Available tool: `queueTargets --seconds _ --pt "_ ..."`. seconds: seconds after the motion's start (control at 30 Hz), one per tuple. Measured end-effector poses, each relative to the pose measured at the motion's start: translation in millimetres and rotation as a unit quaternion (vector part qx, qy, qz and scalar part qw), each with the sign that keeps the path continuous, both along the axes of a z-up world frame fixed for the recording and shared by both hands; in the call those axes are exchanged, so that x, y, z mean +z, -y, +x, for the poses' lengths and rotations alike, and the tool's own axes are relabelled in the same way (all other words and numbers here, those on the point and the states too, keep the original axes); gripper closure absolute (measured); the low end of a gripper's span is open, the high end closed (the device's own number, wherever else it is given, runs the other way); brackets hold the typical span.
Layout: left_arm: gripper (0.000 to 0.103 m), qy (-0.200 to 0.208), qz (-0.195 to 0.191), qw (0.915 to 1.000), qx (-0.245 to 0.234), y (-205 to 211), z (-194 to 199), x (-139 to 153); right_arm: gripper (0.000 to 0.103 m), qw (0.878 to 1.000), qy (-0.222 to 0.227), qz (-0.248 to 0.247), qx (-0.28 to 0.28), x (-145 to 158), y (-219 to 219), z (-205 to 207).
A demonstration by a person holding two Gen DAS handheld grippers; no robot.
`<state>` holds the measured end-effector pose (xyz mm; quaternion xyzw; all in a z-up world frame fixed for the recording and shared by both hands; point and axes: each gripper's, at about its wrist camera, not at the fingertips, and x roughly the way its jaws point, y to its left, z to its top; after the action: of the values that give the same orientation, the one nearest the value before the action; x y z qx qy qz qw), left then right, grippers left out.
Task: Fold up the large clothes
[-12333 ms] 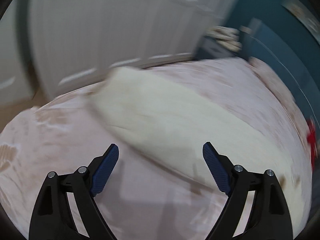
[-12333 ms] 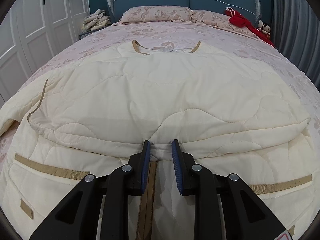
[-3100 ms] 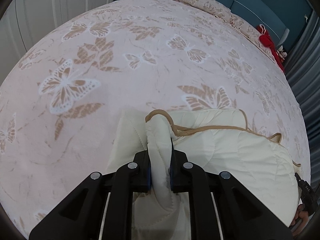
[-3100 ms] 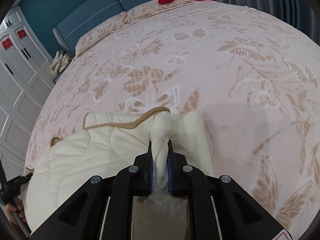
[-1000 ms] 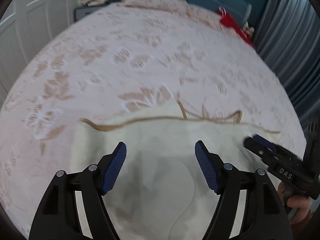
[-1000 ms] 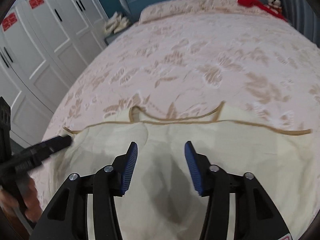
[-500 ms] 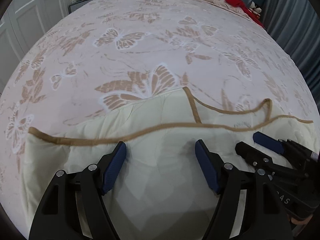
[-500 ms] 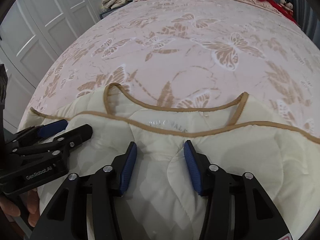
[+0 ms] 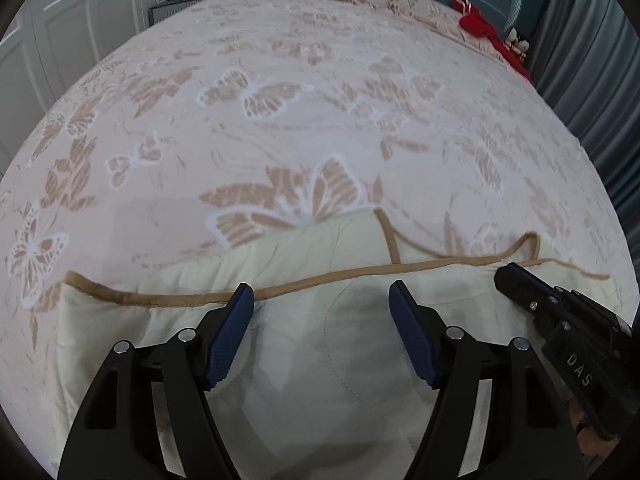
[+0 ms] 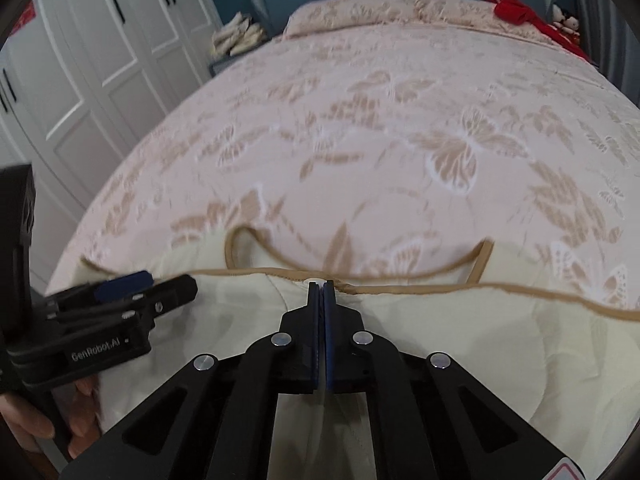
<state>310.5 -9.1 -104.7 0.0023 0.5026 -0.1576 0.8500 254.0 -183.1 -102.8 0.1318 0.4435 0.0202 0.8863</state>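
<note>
A: On the near part of the bed [image 9: 280, 128], where does the cream quilted garment [image 9: 304, 368] lie?

B: Folded flat, with its tan-trimmed edge [image 9: 168, 299] and neckline facing the pillows [image 10: 352, 12].

A: Left gripper [image 9: 322, 300]?

B: Jaws wide apart just above the fabric at the trim, gripping nothing.

A: Right gripper [image 10: 321, 286]?

B: Its jaws have just been closing; the pads meet at the trimmed edge, and a thin strip of cream fabric shows between them. White wardrobe doors [image 10: 100, 60] stand left of the bed.
</note>
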Motion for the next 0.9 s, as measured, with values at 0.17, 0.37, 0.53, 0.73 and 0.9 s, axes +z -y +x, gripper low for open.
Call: queueTargets --seconds 0.17,0.37,0.53,0.73,0.9 --pt "0.035 -0.012 0.02 0.9997 -0.005 11 15 -10 0.102 0.999 -0.046 0.002 -0.004 -23 2 13" --pt "0.034 -0.004 0.038 0.9992 -0.006 17 17 -31 0.102 0.998 -0.065 0.002 -0.004 -41 1 19" --pt "0.028 0.025 0.065 0.9975 -0.01 26 14 -40 0.102 0.998 -0.065 -0.001 -0.002 -45 0 19" --pt "0.026 0.042 0.073 0.9965 -0.008 28 11 -42 0.092 0.997 -0.04 0.044 -0.039 -13 8 3" --pt "0.026 0.044 0.072 0.9964 -0.007 28 10 -42 0.096 0.997 -0.06 0.038 -0.031 -11 -9 -7"
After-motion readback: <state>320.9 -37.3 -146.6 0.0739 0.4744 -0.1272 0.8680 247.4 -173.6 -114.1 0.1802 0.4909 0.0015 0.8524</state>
